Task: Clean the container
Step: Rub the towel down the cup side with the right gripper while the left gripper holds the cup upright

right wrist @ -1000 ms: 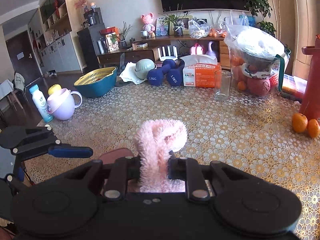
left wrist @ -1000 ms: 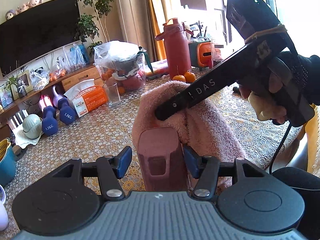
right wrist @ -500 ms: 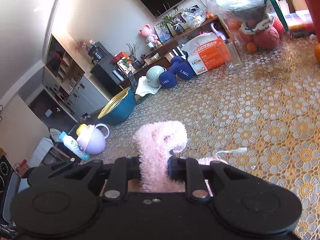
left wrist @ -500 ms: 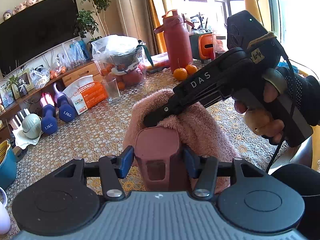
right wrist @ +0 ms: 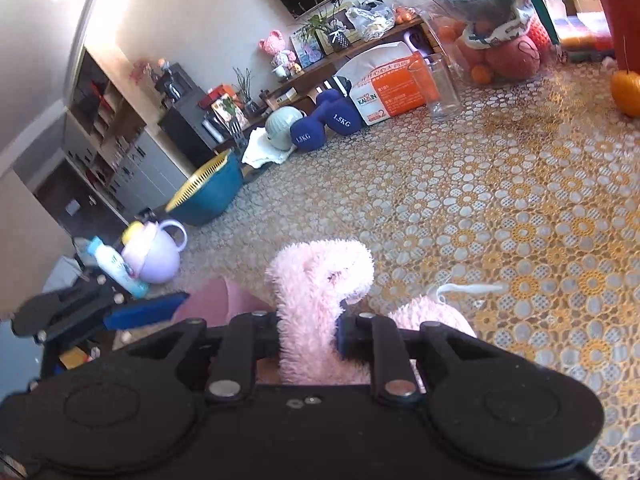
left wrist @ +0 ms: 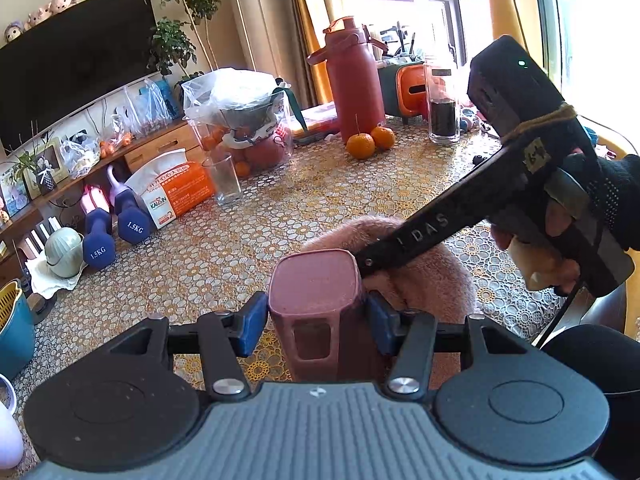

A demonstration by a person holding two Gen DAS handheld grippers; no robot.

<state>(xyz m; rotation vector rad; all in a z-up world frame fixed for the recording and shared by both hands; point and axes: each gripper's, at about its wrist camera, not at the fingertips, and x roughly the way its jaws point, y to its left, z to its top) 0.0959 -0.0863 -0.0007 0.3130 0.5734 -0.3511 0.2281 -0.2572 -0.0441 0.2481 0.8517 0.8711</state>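
Gripping from both sides, the left tongs are clamping the dusty-pink, square-mouthed plastic container between their blue pads, holding it up just above the bench with its yellow lace-patterned cover. The right tongs are pinching shut on a fluffy pale-pink cloth, and in the left view that cloth is bunching against the container's right flank and rim, with the black tip of the right tongs touching the rim's corner. So the wiping is looking well under way on the outside of that one side. What I cannot tell is whether the inside is being reached: the mouth is facing away from me and nothing shows of the interior, nor any dirt or shine to judge by. By my reckoning the near face, the left flank and the inside are probably still waiting, and the container is not yet set down.
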